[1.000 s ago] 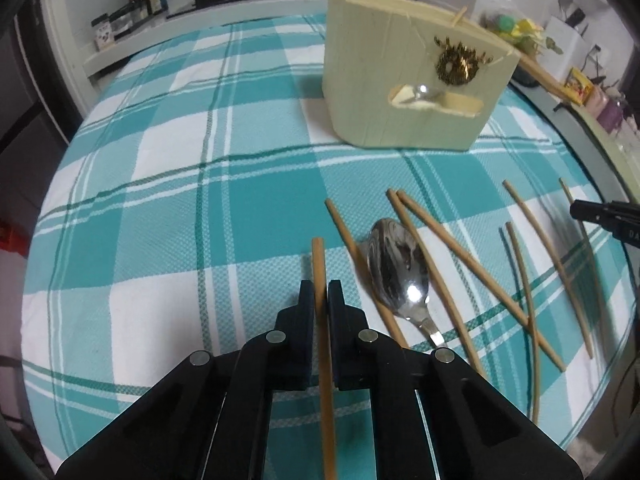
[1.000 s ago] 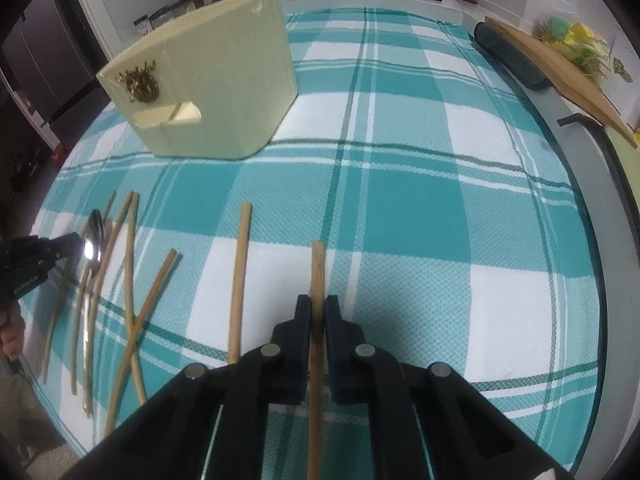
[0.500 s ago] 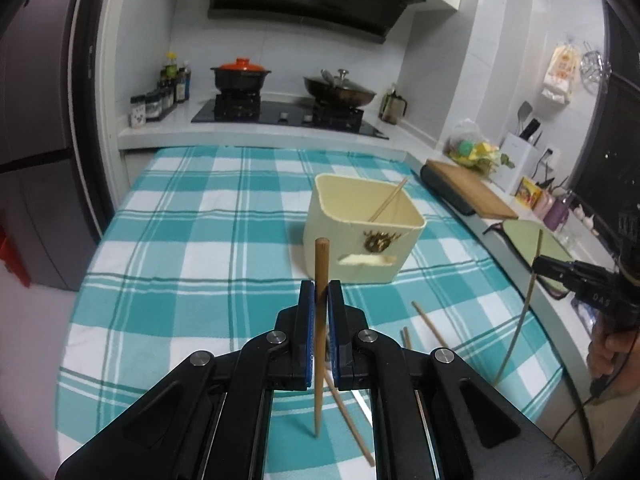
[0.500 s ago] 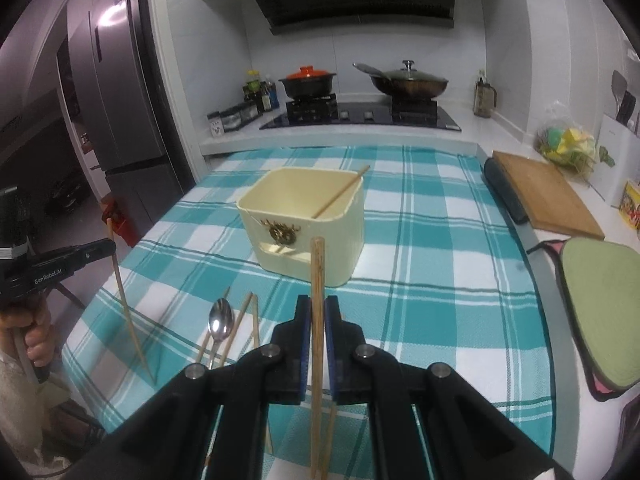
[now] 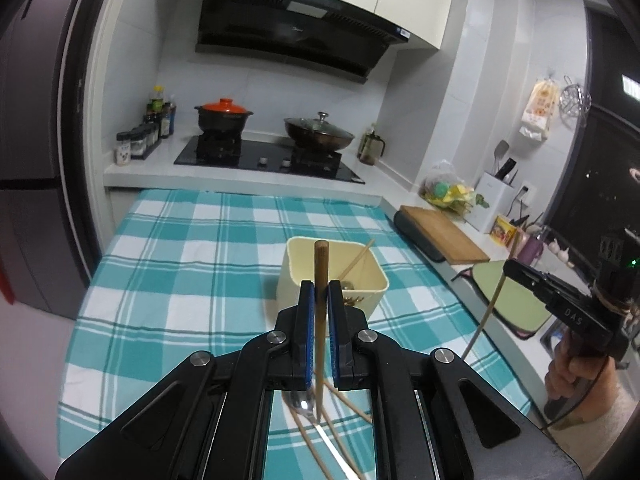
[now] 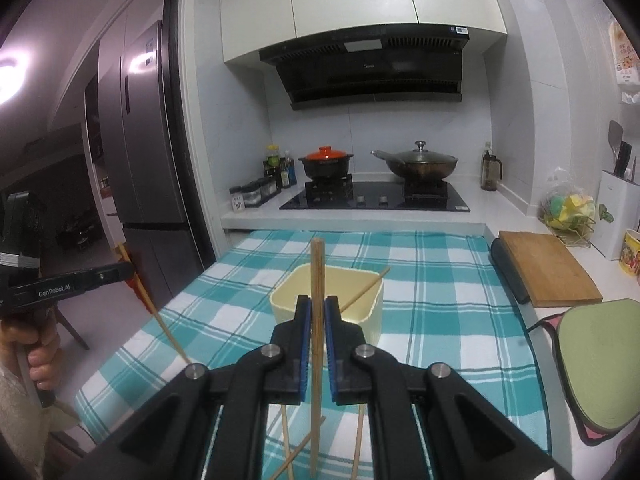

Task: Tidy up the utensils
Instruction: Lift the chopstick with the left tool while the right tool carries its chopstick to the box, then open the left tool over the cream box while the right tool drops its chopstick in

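Across the checked surface [image 5: 168,280] the cream holder [image 6: 372,312] stands mid-cloth, one chopstick already leaning inside. To drop cleanly, each stick should probably be carried over the holder's open mouth and tipped lower end first before release. Left tool [image 5: 320,304] is clamped on an upright chopstick [image 5: 321,264], holder just beyond it. Right tool [image 6: 316,316] pinches another chopstick [image 6: 317,272], likewise near the holder. Loose chopsticks [image 5: 352,404] and a spoon [image 5: 300,402] lie nearest, under the left tool.
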{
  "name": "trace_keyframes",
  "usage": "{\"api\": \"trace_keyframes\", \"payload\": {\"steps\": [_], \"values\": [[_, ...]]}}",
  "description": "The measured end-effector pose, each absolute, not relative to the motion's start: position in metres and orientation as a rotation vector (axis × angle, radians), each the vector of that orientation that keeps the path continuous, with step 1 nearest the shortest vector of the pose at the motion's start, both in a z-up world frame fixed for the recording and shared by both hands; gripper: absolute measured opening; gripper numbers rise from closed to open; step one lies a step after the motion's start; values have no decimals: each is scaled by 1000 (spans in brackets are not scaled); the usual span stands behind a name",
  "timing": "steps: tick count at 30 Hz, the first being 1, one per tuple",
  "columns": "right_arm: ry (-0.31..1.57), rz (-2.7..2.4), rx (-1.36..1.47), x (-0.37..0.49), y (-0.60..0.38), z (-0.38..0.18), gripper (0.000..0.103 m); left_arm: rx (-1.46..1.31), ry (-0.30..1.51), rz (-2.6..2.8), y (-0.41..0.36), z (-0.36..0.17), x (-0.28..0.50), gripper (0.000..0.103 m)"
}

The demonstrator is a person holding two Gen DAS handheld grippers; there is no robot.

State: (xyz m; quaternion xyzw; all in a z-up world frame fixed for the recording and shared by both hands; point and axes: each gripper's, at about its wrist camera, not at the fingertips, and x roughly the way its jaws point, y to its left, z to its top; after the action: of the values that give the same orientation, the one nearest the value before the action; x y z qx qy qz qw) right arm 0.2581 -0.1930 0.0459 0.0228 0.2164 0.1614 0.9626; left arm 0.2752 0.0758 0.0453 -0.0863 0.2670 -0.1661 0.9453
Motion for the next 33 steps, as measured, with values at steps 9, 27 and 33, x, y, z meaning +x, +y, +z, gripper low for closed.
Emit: {"api": "trace_keyframes", "payload": {"steps": [9, 27, 33], "values": [[336, 303, 106, 313, -188, 83, 7, -137, 448, -345, 59, 114, 324, 5], [408, 304, 70, 468, -159, 32, 7, -107, 652, -313, -10, 36, 499, 5], [627, 344, 85, 495, -155, -25, 8, -80, 809, -307, -27, -21, 522, 9]]}}
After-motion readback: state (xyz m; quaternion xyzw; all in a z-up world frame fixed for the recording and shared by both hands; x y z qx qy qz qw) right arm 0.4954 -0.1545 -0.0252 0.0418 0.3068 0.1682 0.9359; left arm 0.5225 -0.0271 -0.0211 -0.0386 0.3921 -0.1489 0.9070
